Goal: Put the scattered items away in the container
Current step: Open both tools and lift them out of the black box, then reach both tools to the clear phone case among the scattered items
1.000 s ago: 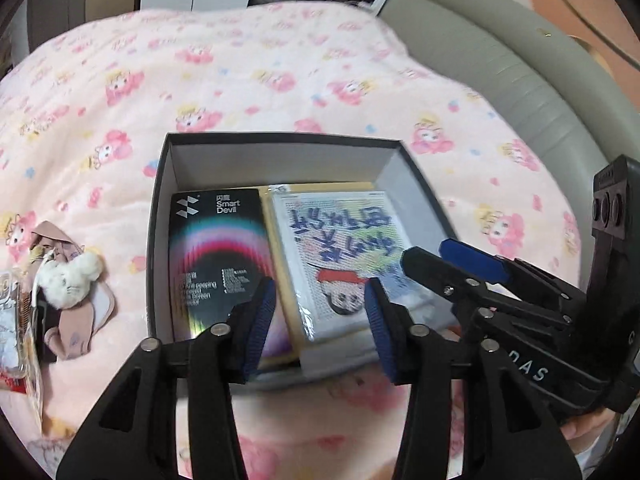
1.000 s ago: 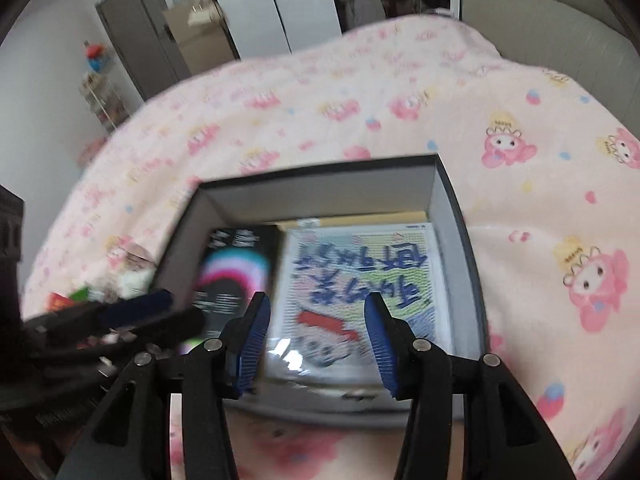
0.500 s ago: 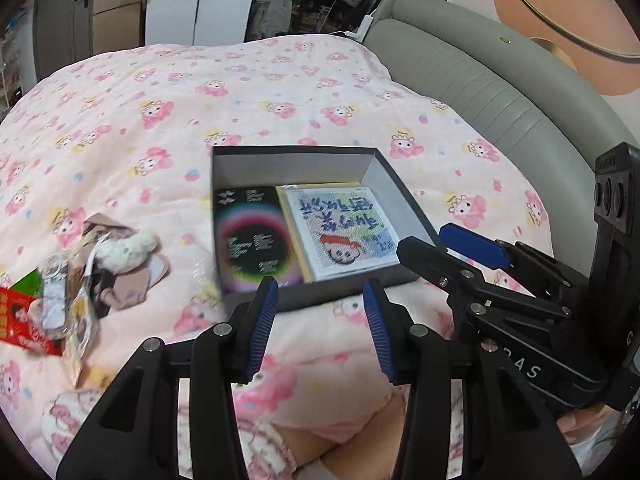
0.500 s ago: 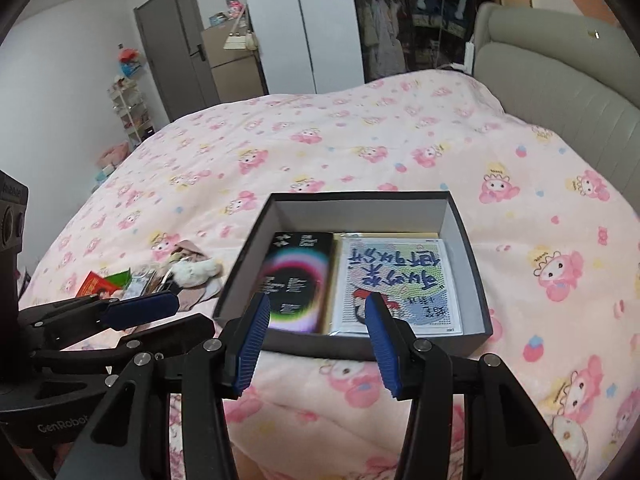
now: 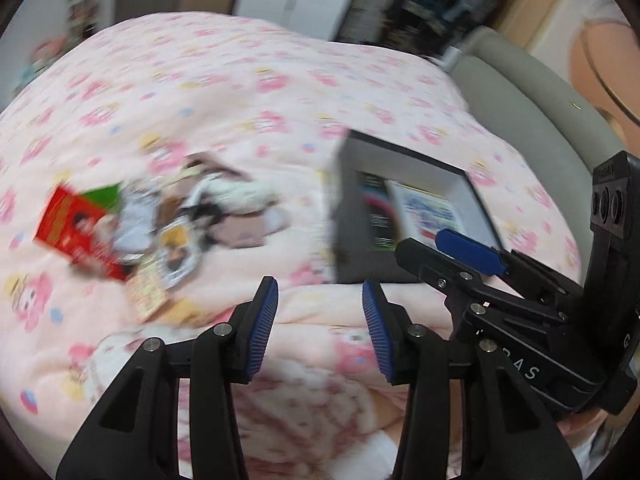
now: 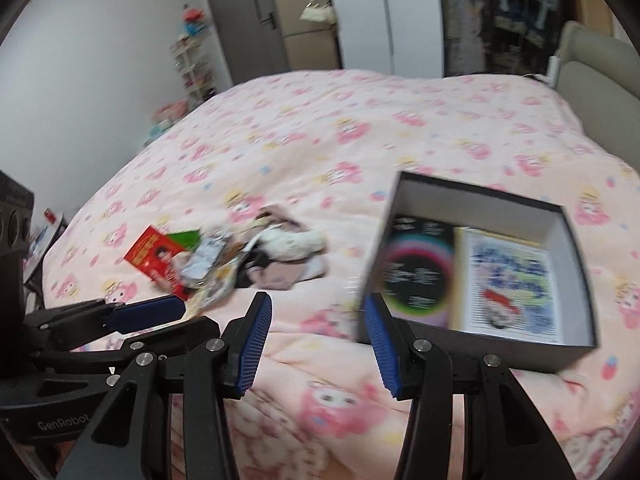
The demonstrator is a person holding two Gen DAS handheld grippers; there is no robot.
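Note:
A dark open box (image 6: 572, 216) (image 5: 424, 160) sits on the pink bed and holds a black rainbow-print pack (image 6: 416, 272) and a white picture card (image 6: 508, 284). A loose pile lies left of it: a red packet (image 6: 158, 258) (image 5: 76, 222), shiny wrappers (image 6: 208, 268) and a white plush on brown cloth (image 6: 288, 246) (image 5: 236, 196). My left gripper (image 5: 319, 320) is open and empty, above the quilt near the pile. My right gripper (image 6: 318, 342) is open and empty beside the box's near left corner.
The pink cartoon-print quilt (image 6: 360, 128) covers the bed. A grey padded headboard (image 5: 532, 108) runs along the right. Wardrobes and a door (image 6: 244, 12) stand beyond the bed's far edge.
Both grippers have pulled back from the box and swung left towards the pile. The box now sits to the right in both views. Both stay open and empty.

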